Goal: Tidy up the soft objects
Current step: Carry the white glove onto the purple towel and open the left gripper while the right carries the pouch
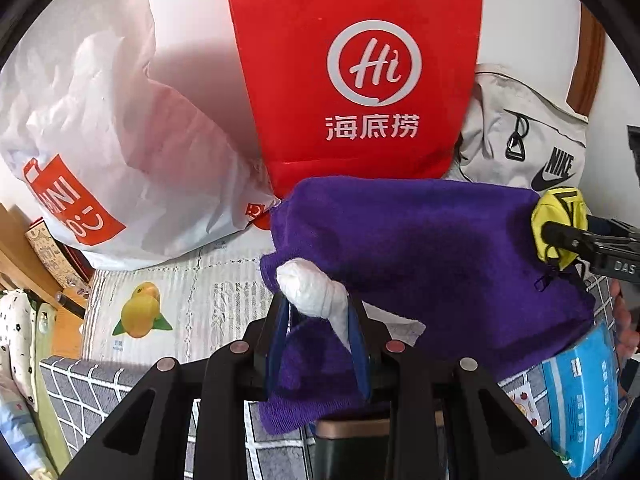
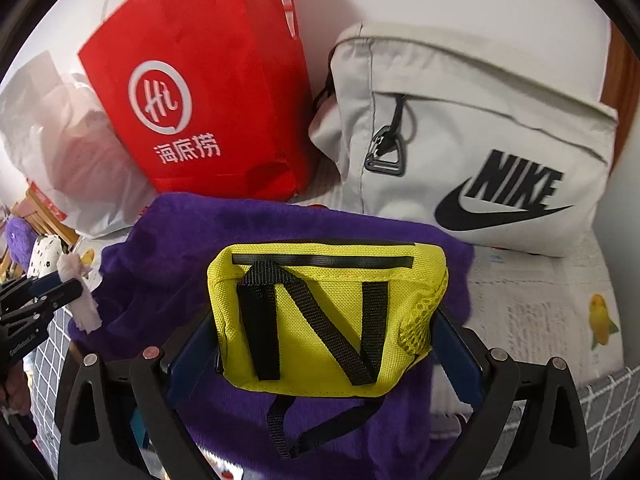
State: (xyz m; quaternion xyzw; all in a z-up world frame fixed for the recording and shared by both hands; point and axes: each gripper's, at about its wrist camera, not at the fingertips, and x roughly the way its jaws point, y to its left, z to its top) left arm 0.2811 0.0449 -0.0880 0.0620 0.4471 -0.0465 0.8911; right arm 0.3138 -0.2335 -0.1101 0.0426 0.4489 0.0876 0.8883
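My left gripper [image 1: 320, 316] is shut on a twisted white plastic bag [image 1: 316, 292], held just in front of a purple towel [image 1: 420, 248]. The towel hangs spread between the two grippers. My right gripper [image 2: 324, 336] is shut on a small yellow pouch with black straps [image 2: 328, 316], held over the purple towel [image 2: 168, 276]. In the left wrist view the right gripper [image 1: 556, 240] with the yellow pouch [image 1: 560, 212] is at the right edge. In the right wrist view the left gripper [image 2: 68, 284] with the white bag [image 2: 80, 300] is at the left edge.
A red Haidilao bag [image 1: 360, 72] stands against the wall, with a white Miniso plastic bag [image 1: 100, 128] to its left and a grey Nike bag [image 2: 480, 140] to its right. A lemon-print mat [image 1: 160, 312] covers the surface. A blue box [image 1: 584, 404] lies at lower right.
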